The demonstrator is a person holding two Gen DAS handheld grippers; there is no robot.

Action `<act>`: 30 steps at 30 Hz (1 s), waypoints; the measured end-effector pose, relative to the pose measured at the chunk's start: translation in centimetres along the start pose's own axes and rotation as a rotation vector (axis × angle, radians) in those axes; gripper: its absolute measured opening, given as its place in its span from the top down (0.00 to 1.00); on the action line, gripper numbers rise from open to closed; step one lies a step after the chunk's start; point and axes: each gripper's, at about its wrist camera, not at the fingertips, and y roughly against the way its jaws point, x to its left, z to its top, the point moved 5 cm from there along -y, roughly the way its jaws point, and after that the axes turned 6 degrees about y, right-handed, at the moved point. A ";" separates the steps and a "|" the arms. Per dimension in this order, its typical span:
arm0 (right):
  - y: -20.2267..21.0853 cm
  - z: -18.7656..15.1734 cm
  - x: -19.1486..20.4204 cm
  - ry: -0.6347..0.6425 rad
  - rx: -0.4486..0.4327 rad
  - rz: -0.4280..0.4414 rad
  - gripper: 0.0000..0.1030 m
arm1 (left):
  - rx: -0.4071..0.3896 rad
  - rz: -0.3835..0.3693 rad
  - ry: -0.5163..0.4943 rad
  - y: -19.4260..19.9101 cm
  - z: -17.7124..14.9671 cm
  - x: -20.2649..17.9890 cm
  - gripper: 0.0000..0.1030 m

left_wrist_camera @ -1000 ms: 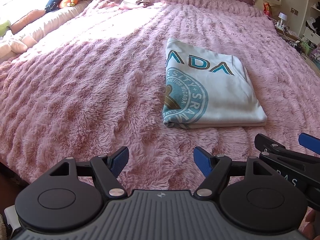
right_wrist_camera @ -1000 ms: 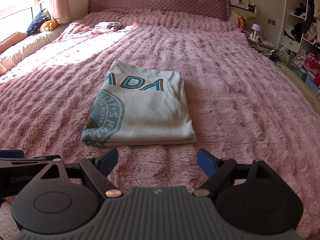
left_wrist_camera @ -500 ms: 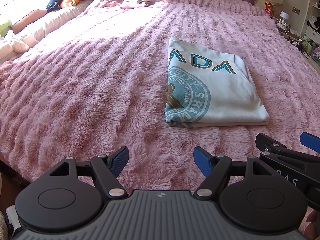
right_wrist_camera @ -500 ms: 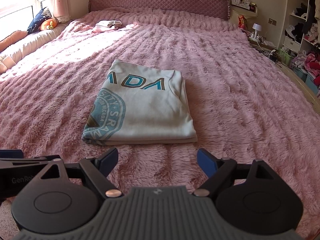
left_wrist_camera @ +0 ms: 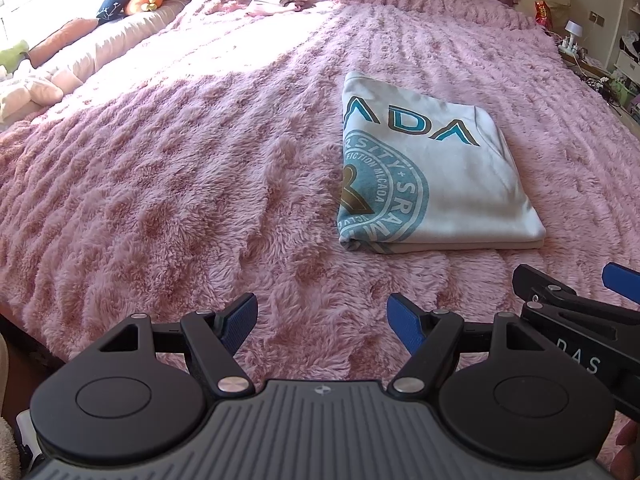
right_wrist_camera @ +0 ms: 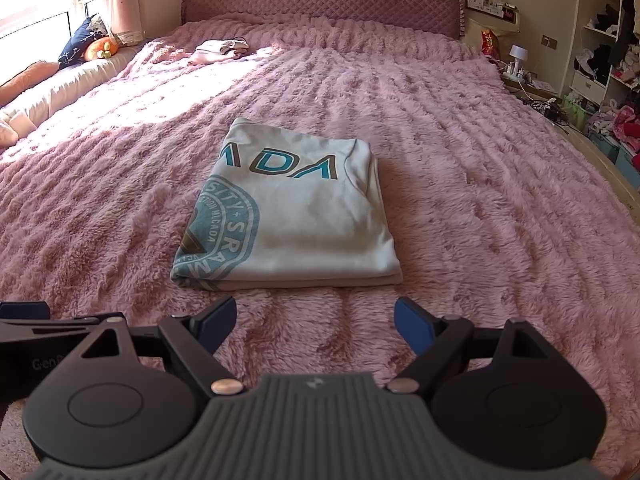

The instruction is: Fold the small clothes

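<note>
The left claw hangs low over the near edge of the bed, its blue-padded fingers spread wide apart with only fluffy pink cover showing between them. It has hold of nothing. The right claw sits just beside it, equally wide open and equally empty; part of its black frame and a blue pad show at the right edge of the left wrist view, and the left claw's frame shows at the left edge of the right wrist view.

The folded T-shirt lies flat on the bed straight ahead of the right claw, a short way beyond its fingertips and touching neither finger. From the left claw, the same T-shirt is ahead and off to the right. It is white, folded into a tidy rectangle of several layers, with teal lettering across the far part and a round teal seal on the side nearer the left claw. The folded edge faces both claws.

Far ahead of the claws, near the quilted headboard, a small pale bundle of cloth rests on the cover. Cushions line the window side, well to the left of the left claw. Shelves with clothing stand off to the right of the right claw.
</note>
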 end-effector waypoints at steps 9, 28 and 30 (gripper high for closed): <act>0.0 0.0 0.0 0.001 0.002 -0.002 0.21 | -0.004 0.002 -0.004 0.1 0.0 -0.1 0.16; -0.3 0.3 -0.9 -0.008 0.015 -0.019 0.21 | -0.022 -0.018 -0.024 -0.4 0.4 -1.1 0.18; -0.4 0.4 -1.0 -0.010 0.016 -0.020 0.21 | -0.022 -0.019 -0.025 -0.4 0.4 -1.1 0.18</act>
